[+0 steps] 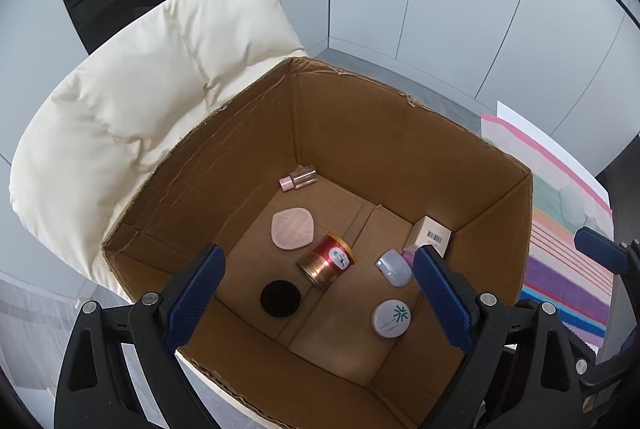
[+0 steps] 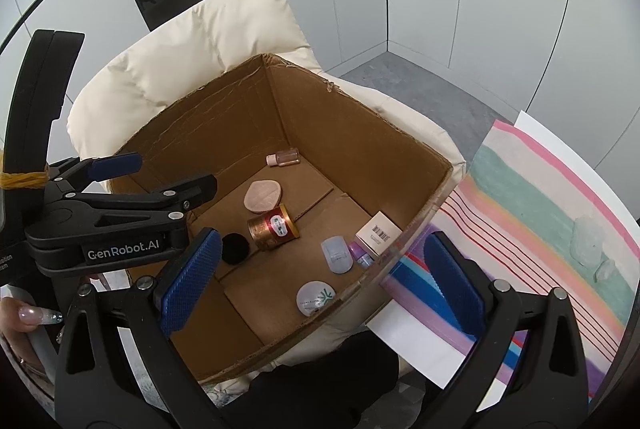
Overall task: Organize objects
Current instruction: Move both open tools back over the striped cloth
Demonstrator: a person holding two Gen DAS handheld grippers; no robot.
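Tin (image 1: 326,261) lying in box (image 1: 224,165): light, stiff, slick (may roll), grip across its sides; both grippers' jaws spread, empty.

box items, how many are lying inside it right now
8: small bottle at the far corner, pink pad, red-gold tin on its side, black disc, white round compact, pale blue case, purple bottle partly hidden, small carton.

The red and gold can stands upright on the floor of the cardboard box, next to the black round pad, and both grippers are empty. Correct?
Not quite. The red and gold can lies on its side, as the left wrist view shows. It is on the cardboard box floor beside the black round pad, and the left gripper and right gripper are open and empty.
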